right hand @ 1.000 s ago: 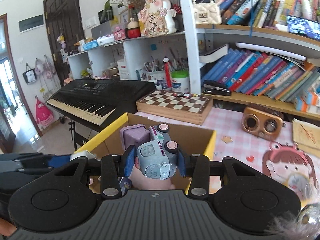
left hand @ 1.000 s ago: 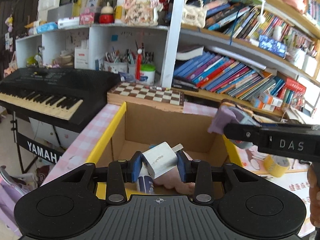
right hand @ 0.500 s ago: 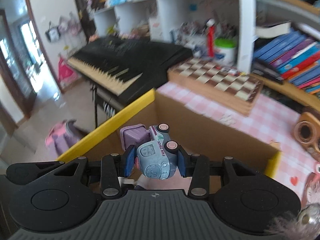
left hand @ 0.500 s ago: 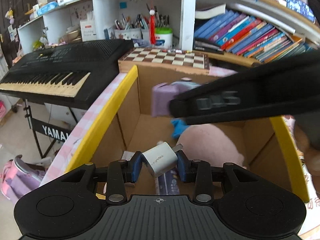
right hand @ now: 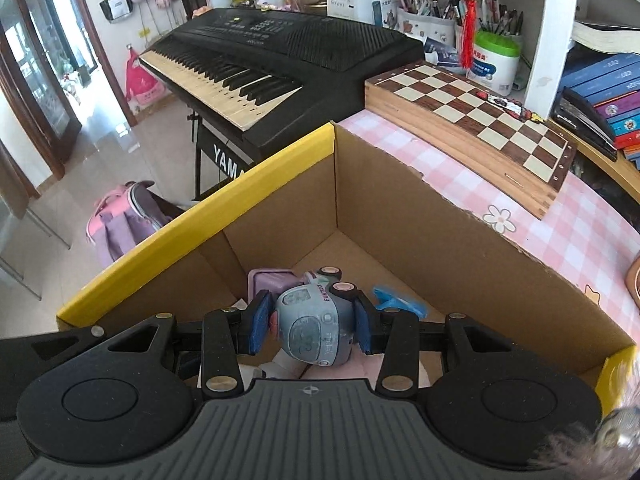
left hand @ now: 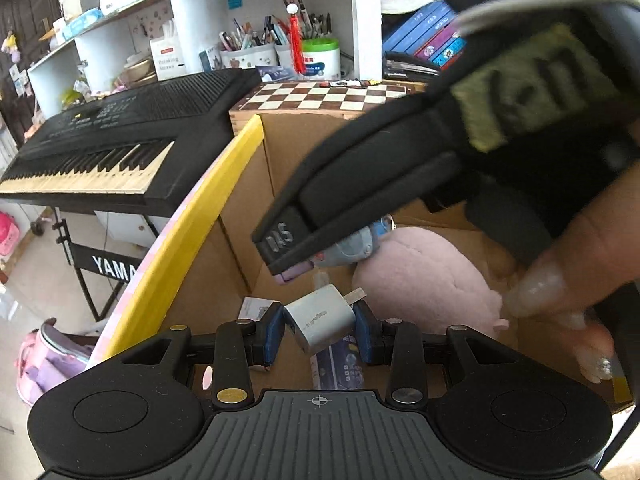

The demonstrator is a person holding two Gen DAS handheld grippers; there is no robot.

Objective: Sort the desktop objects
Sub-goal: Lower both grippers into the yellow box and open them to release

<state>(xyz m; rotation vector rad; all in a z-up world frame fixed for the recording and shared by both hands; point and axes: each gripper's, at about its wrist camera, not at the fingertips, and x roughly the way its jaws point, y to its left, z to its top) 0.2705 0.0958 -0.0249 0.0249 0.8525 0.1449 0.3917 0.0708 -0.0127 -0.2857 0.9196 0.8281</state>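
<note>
My left gripper (left hand: 319, 335) is shut on a white charger plug (left hand: 320, 318) and holds it inside the cardboard box (left hand: 224, 184) with the yellow rim. My right gripper (right hand: 308, 323) is shut on a grey-blue toy truck (right hand: 314, 326) with a purple back and holds it low inside the same box (right hand: 400, 216). In the left wrist view the right gripper's black body (left hand: 400, 176) crosses above the box, with the truck (left hand: 352, 244) under it. A pink plush toy (left hand: 424, 276) lies on the box floor.
A blue clip (right hand: 396, 300) and a small printed pack (left hand: 340, 364) lie in the box. A chessboard (right hand: 472, 116) sits behind the box on the pink checked tablecloth (right hand: 580, 216). A black keyboard (right hand: 272, 52) stands to the left. Bookshelves fill the back.
Both grippers have moved down into the box, still holding their objects. The right gripper now reaches across close above the left one.
</note>
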